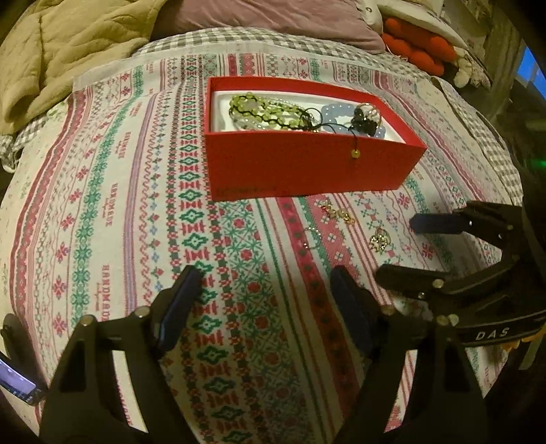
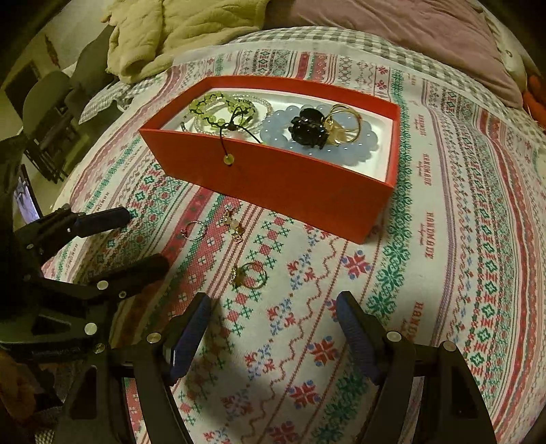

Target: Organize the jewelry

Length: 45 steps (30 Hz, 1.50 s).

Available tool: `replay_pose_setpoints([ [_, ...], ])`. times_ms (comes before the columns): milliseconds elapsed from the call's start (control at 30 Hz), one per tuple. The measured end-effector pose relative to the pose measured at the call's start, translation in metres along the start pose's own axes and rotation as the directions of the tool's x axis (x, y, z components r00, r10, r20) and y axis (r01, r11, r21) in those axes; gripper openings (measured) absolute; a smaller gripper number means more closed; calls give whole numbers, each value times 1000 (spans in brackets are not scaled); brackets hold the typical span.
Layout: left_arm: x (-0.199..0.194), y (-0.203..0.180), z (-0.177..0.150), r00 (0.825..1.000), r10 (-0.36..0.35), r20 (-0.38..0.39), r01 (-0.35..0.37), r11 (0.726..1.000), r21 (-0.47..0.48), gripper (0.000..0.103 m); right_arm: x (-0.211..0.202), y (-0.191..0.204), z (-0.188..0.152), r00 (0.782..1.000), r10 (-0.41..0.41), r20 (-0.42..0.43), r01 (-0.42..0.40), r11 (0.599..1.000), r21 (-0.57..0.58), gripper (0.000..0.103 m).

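Note:
A red box (image 1: pixel 300 167) (image 2: pixel 273 177) sits on the patterned cloth. It holds green bead bracelets (image 1: pixel 259 109) (image 2: pixel 221 106), a pale blue bead bracelet (image 2: pixel 358 143), a black piece (image 2: pixel 307 131) and gold rings (image 2: pixel 344 123). A cord with a yellow bead (image 1: pixel 356 153) (image 2: pixel 228 159) hangs over its front wall. On the cloth in front lie a thin ring (image 1: pixel 312 237) (image 2: pixel 195 230), a gold earring (image 1: pixel 338 212) (image 2: pixel 233 222) and a gold ring (image 1: pixel 379 240) (image 2: pixel 249 275). My left gripper (image 1: pixel 266 290) (image 2: pixel 140 239) is open and empty. My right gripper (image 2: pixel 273 314) (image 1: pixel 399 249) is open and empty, near the gold ring.
A beige quilt (image 1: pixel 68 44) (image 2: pixel 177 30) and a mauve pillow (image 1: pixel 266 17) (image 2: pixel 392 27) lie at the back of the bed. Red plush items (image 1: pixel 416 44) are at the far right. A lit phone screen (image 1: pixel 17 382) (image 2: pixel 25 201) is at the left edge.

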<state>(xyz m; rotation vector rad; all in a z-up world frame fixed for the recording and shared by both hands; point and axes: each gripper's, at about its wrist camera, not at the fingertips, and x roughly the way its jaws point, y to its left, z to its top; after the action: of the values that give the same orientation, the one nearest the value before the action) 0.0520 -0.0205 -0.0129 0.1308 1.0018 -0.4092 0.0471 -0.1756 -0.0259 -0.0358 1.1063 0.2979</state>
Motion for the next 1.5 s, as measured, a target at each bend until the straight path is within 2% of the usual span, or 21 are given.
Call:
replay_pose_setpoints([
  [167,0,3,1,1000,-18,2,18,1000,-10,75,6,7,6,1000,-4,19,4,1000,-19,72],
  [267,-1,1,1,1000,-30,6,30,1000,7,67,10,11,9,1000,-2,30,3,999,-46,68],
  [400,-1,-6,2,999,-50,17,49,998,43,54,13,16,14,999,0,39,2,998,-65,53],
  [567,1,-16,2,996,-87,26,85,993,85,48,15,20,16,999,15,48,-11,997,-79,35],
  [633,2,-20,3,995,-97,31,94,991,101,47,12,17,15,999,25,46,-21,997,-80,23],
  [900,15,-25,9,998,-69,15,67,992,108,36,4,6,6,999,35,38,-32,997,-69,22],
  [1033,20,-27,11,998,-64,13,62,990,123,35,0,1,4,999,30,30,-29,998,-59,22],
  [1233,24,-27,12,995,-96,25,92,989,118,34,-3,-2,3,999,24,23,-23,999,-40,22],
  [1400,23,-26,9,996,-79,37,75,991,115,18,-5,-3,5,1000,15,24,-15,1000,-27,22],
  [1500,22,-26,8,996,-73,41,68,991,113,18,-7,-5,5,1000,11,26,-10,1000,-19,22],
])
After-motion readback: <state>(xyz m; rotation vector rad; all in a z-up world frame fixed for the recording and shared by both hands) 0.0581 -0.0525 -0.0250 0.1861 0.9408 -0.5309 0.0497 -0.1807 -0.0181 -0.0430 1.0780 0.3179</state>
